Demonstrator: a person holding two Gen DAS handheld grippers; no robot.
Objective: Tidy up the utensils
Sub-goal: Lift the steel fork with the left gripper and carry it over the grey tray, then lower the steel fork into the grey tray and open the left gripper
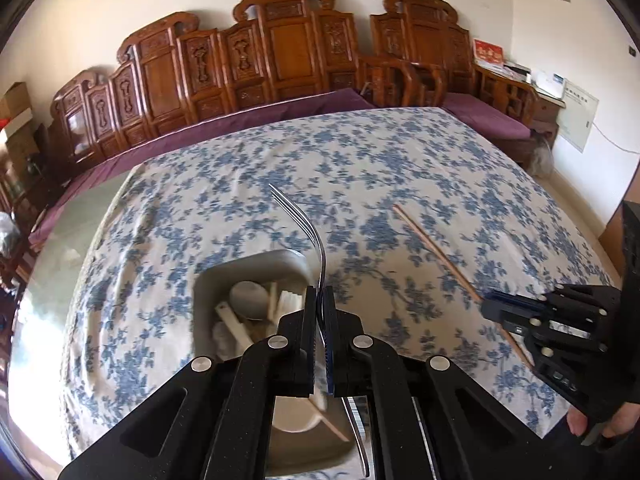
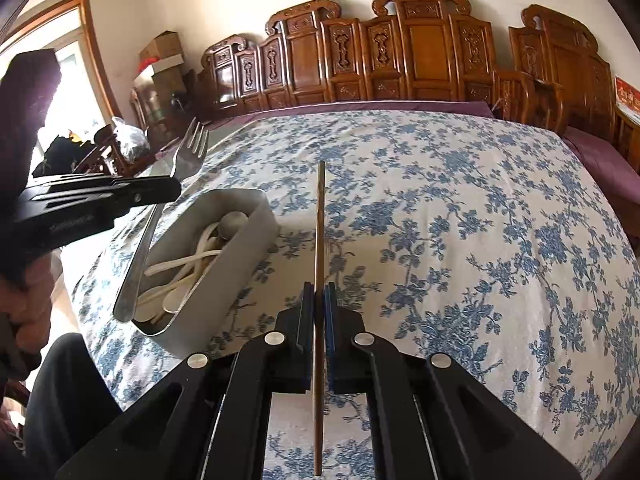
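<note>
My left gripper (image 1: 319,292) is shut on a metal fork (image 1: 301,220), held above a grey rectangular container (image 1: 256,262) with its tines pointing away. The container holds several white spoons (image 1: 248,300). In the right wrist view the left gripper (image 2: 172,188) holds the fork (image 2: 192,148) over the container (image 2: 240,240), handle hanging down into it. My right gripper (image 2: 319,292) is shut on a wooden chopstick (image 2: 320,216), lifted above the cloth to the right of the container. The chopstick (image 1: 432,248) and right gripper (image 1: 492,308) show in the left wrist view.
The table is covered with a white cloth with blue flowers (image 2: 480,240). A carved wooden bench (image 1: 280,52) with a purple cushion (image 1: 492,116) runs along the far edge. The table's left part is bare glass (image 1: 60,240). Boxes (image 2: 160,56) and bags stand at the far left.
</note>
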